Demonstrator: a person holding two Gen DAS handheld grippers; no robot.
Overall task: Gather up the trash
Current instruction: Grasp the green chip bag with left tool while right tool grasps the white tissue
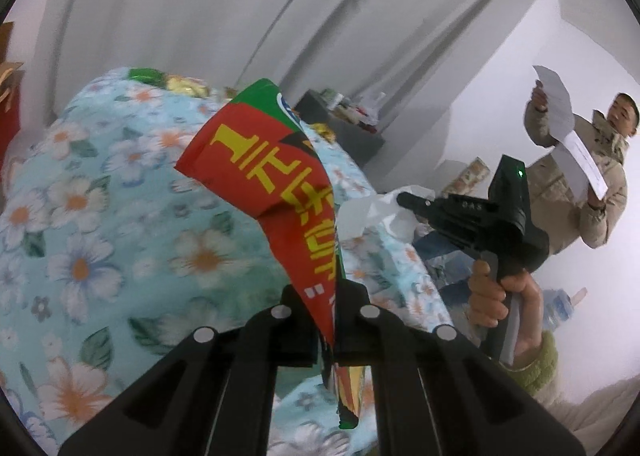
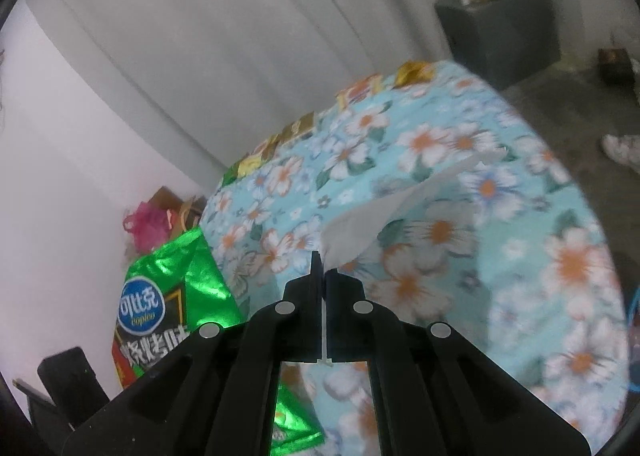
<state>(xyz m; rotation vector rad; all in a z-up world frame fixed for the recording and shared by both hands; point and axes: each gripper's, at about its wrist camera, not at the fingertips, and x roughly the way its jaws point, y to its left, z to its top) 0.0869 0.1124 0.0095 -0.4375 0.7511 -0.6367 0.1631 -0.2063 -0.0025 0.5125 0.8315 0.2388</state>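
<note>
Midway through the cleanup, I hold 2 pieces of trash clear of the round table with the floral cloth. My left gripper is clamped tight on the lower corner of a red and green snack bag, which stands up from the jaws above the table's near side. My right gripper is pinched fully closed on a white tissue, which fans out beyond the fingertips over the cloth; in the left view it hangs off the table's right edge, my hand on the grip.

As I judge it, the pick-up step is done for these 2 items and the carry comes next. No bin shows in either view, so the next move calls for finding 1 and bringing both loads over it before letting go.

Gold wrappers lie along the table's far rim, waiting for a later pass. Beyond that rim stands a grey cabinet against the curtain. To the right of the table a person reads papers, so I would keep my swing short on that side. Bare floor right of the table in the right wrist view looks like the freest room.
</note>
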